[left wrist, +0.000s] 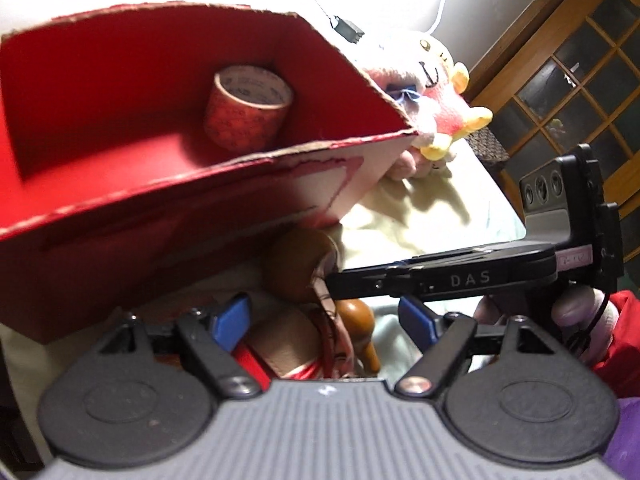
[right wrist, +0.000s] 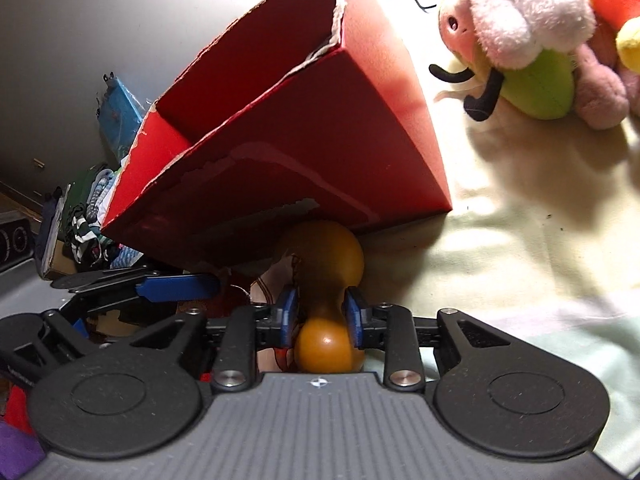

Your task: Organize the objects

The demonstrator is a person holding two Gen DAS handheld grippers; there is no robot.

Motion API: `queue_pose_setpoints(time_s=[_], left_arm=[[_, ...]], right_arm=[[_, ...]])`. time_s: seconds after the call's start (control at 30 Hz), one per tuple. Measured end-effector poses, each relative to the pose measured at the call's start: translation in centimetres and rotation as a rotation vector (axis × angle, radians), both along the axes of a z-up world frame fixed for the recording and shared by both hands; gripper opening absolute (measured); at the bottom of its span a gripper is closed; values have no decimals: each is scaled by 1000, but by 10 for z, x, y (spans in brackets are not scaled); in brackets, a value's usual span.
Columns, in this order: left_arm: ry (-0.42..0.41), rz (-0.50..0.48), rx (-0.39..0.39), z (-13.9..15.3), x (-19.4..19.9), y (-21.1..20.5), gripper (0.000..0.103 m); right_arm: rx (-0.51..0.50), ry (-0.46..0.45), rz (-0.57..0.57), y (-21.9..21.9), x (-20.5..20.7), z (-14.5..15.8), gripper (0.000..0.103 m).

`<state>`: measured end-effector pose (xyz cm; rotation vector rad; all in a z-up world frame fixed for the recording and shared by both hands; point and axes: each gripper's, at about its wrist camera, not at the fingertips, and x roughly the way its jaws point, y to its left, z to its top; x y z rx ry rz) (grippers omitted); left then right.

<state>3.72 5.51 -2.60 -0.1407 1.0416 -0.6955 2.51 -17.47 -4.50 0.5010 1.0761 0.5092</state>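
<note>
One red cardboard box (left wrist: 120, 208) stands open, with one roll of tape (left wrist: 248, 106) inside it. One wooden, gourd-shaped piece (right wrist: 326, 280) lies near the box's near side. At least two plush toys (right wrist: 532, 36) sit far right; their exact number cannot be told.

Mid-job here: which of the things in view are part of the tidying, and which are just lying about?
In the job:
red box
tape roll inside the box
wooden peg doll, clamped in the right gripper
left gripper, jaws open around a doll-like item I can't make out

Lying about:
plush toys beside the box
clothes pile off the bed
</note>
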Motion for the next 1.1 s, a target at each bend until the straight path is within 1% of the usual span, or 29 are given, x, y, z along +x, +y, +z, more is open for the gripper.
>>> queue_pose_setpoints(time_s=[0.1, 0.17, 0.23, 0.3, 0.37, 0.5, 0.6, 0.77, 0.97, 1.1], left_arm=[[-45, -1, 22, 4, -4, 2, 80], [-62, -3, 19, 6, -5, 5, 77], [-52, -2, 11, 5, -3, 9, 76], [-38, 0, 6, 2, -1, 12, 75], [-32, 1, 10, 1, 0, 13, 75], [-23, -27, -10, 1, 0, 10, 75], [-48, -72, 19, 3, -1, -2, 75], [-66, -156, 9, 5, 2, -22, 75], [-62, -223, -7, 2, 11, -52, 75], [-80, -269, -6, 4, 11, -70, 75]], right_arm=[[18, 21, -2, -1, 2, -4, 41], [45, 48, -4, -2, 4, -9, 42], [67, 85, -3, -2, 6, -15, 43], [60, 101, 0, -1, 8, -18, 44], [54, 108, 8, 0, 10, -21, 44], [62, 122, -1, -4, 10, -23, 38], [48, 119, -15, -11, 6, -23, 32], [57, 125, -83, -33, -2, -22, 32], [68, 118, -169, -54, -15, -20, 32], [88, 138, -228, -70, -21, -24, 34]])
